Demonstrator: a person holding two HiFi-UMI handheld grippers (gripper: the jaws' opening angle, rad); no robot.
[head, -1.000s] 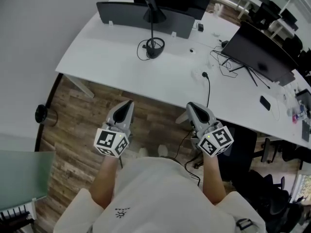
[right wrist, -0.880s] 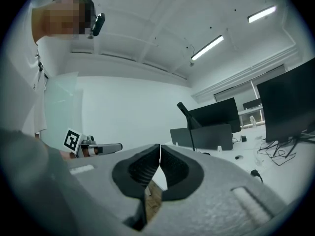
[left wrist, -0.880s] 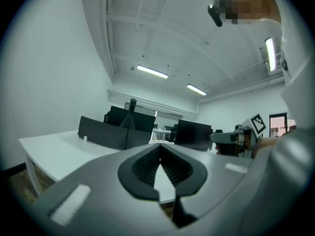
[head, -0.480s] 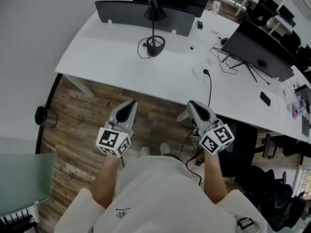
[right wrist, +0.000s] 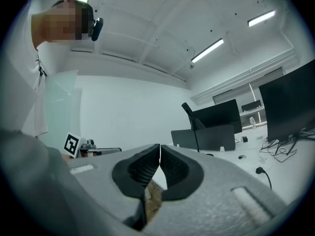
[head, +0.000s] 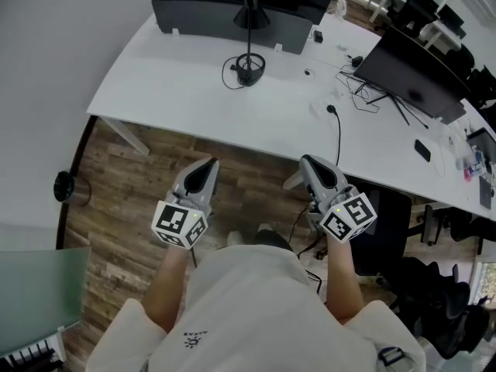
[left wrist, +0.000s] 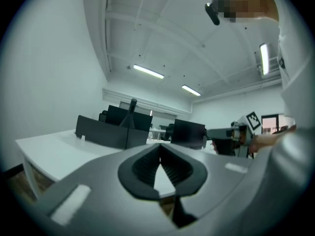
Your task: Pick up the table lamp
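Observation:
The table lamp (head: pixel 249 67) is black, with a round base, a thin upright stem and a cord looped around the base. It stands far back on the white desk (head: pixel 178 91), in front of a dark divider panel. It also shows far off in the left gripper view as the lamp (left wrist: pixel 132 113) and in the right gripper view as the lamp (right wrist: pixel 191 115). My left gripper (head: pixel 208 166) and right gripper (head: pixel 308 162) hover side by side over the wooden floor, short of the desk's near edge. Both are shut and hold nothing.
A dark divider panel (head: pixel 225 22) stands behind the lamp. A black monitor (head: pixel 415 80) stands at the right among cables, with a black plug (head: pixel 332 110) and cord hanging off the desk edge. Office chairs (head: pixel 457 301) crowd the right. A black round object (head: pixel 63 186) sits on the floor at left.
Both grippers have edged a little toward the desk, still level and shut. The lamp has not moved on the desk.

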